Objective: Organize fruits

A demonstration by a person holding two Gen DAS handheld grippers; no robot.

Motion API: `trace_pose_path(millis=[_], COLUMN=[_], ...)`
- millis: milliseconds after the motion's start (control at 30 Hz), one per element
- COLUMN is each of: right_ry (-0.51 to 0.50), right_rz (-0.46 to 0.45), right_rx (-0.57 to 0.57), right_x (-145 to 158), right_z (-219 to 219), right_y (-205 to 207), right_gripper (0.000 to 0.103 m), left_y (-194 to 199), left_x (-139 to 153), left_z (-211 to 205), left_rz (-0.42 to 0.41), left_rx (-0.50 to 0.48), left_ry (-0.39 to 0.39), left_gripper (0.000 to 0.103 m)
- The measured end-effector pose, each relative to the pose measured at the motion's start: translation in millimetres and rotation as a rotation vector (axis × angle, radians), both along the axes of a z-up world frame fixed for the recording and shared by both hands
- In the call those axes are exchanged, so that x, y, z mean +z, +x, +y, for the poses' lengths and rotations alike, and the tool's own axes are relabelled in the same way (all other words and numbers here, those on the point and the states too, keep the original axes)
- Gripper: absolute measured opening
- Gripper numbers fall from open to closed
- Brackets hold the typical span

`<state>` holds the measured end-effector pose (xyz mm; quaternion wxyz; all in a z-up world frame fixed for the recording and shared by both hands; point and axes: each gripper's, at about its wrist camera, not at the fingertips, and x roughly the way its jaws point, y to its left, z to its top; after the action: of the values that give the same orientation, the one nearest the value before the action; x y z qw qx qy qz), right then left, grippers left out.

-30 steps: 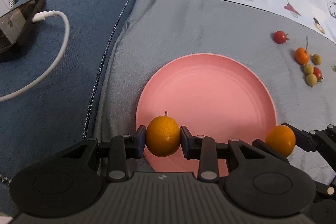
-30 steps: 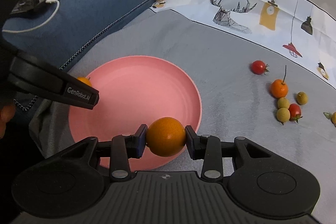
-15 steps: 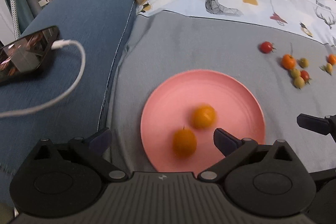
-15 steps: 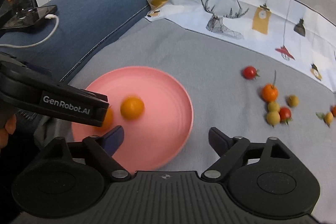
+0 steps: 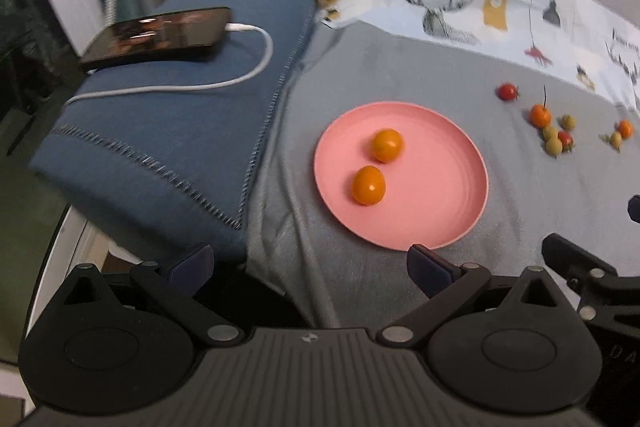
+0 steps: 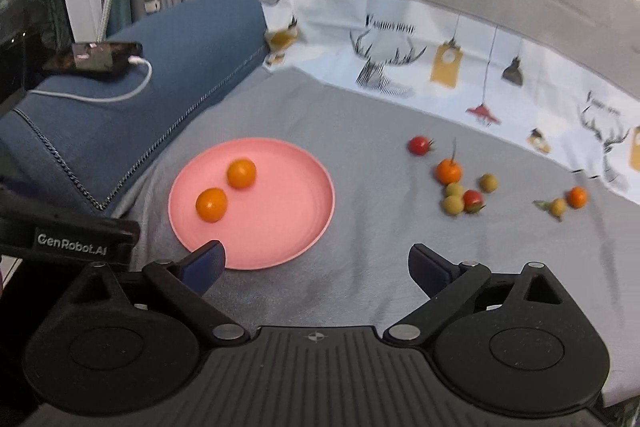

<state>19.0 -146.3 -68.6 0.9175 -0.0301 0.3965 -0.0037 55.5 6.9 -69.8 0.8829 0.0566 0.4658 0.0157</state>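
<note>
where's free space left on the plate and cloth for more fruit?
The pink plate is bare across its right half; the two orange fruits sit apart on its left. Open grey cloth lies between the plate's rim and the small fruit cluster. Crowded only around that cluster, right of the plate.

Pink round plate (image 6: 280,247) lay flat on my grey cloth; two orange kumquats rested in its left half, the nearer one (image 6: 211,204) egg-shaped, the farther one (image 6: 241,173) rounder, close together but apart; loose small fruits lay well to the plate's right: one red cherry tomato (image 6: 419,145) alone; a stemmed orange fruit (image 6: 449,171) beside a tight cluster of yellow-green and red ones (image 6: 460,201); another orange-and-yellow pair (image 6: 568,202) farther right.
</note>
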Motion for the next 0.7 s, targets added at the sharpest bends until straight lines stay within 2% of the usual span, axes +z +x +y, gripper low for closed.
trace_pose_path(millis=[367,700], right_ry=[-0.037,-0.042], right_rz=[-0.114,-0.158], right_rx=[0.004,-0.007], right_x=[33,45], right_z=[7,8], right_y=[-46,-64], right_gripper=[0.099,0.099], left_y=[-39,-51], left_x=[28,38], left_z=[-6,-12], left_rz=[-0.086,-0.130], left_rx=[-0.040,-0.073], left_ry=[-0.010,-0.011], left_gripper=[0.103,0.103])
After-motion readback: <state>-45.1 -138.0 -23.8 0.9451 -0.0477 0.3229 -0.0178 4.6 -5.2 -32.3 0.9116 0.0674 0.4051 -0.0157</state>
